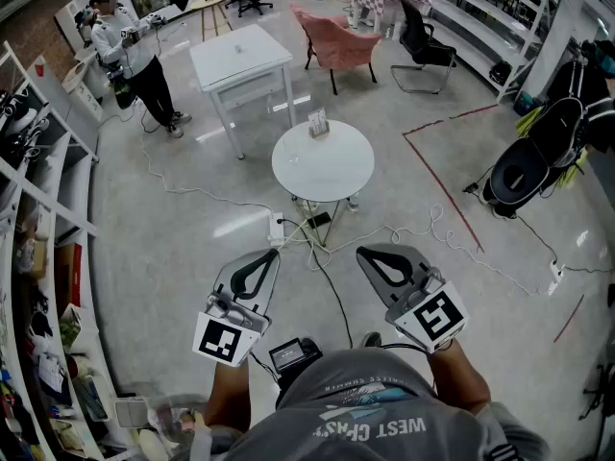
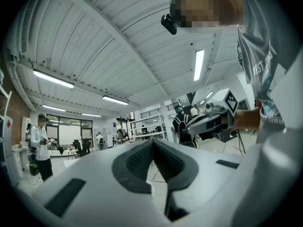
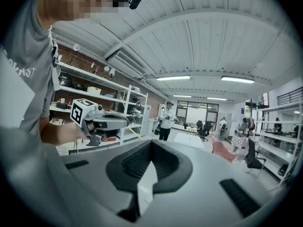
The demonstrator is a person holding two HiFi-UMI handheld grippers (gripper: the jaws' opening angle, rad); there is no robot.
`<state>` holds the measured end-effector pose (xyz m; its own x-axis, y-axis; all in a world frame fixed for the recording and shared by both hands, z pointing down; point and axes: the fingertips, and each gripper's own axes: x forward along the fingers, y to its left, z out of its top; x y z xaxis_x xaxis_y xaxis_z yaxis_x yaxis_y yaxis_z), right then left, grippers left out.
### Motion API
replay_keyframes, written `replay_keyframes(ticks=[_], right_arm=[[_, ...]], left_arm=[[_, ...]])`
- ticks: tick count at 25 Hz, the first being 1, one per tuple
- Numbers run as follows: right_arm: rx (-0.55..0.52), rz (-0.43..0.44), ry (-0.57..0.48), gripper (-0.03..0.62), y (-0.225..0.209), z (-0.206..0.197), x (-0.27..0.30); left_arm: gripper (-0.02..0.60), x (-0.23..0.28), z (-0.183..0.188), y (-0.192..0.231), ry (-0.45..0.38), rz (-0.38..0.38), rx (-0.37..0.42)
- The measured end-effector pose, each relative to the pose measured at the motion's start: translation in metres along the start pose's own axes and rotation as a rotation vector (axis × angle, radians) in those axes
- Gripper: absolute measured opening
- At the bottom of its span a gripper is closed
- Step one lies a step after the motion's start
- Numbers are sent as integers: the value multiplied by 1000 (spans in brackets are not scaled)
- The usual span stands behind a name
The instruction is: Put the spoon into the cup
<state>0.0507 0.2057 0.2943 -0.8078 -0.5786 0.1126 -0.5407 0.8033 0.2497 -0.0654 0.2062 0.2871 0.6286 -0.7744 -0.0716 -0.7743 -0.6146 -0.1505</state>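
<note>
Holding both tools low at bottom centre, tight to the body: left gripper (image 1: 266, 255) has its jaws pressed together on nothing, and right gripper (image 1: 366, 252) is likewise closed and empty. Round white table (image 1: 327, 176) sits mid-frame, well apart. Spoon and cup are too small to pick out there.

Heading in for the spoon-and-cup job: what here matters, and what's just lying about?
For the job: left gripper and right gripper, both shut and empty; round table ahead, with a small stand on it. No spoon or cup can be made out.

Lying about: square table, pink chair, black chair, floor cables, stroller.
</note>
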Motion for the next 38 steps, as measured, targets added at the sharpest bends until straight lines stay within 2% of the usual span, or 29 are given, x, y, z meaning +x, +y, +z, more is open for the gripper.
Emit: replay_keyframes(ticks=[14,21,26,33,38], right_arm=[[16,-13,9,2,1,-3,11],[137,-32,-37,2,3,-2,19],[228,-72,21,2,8,-11,25],[208,-103,30,2,11,-9,26],[216,-92,36,2,7,-12,28]], left_arm=[[5,-1,-6,10,2,-11,-7],[5,-4,-11,18,1,-33,-20],[6,-10,-15,27,-6,-48,-26],[5,-15,-18,36,-15,-57,-25],[6,-15,-20,37,-9,-44,-29]])
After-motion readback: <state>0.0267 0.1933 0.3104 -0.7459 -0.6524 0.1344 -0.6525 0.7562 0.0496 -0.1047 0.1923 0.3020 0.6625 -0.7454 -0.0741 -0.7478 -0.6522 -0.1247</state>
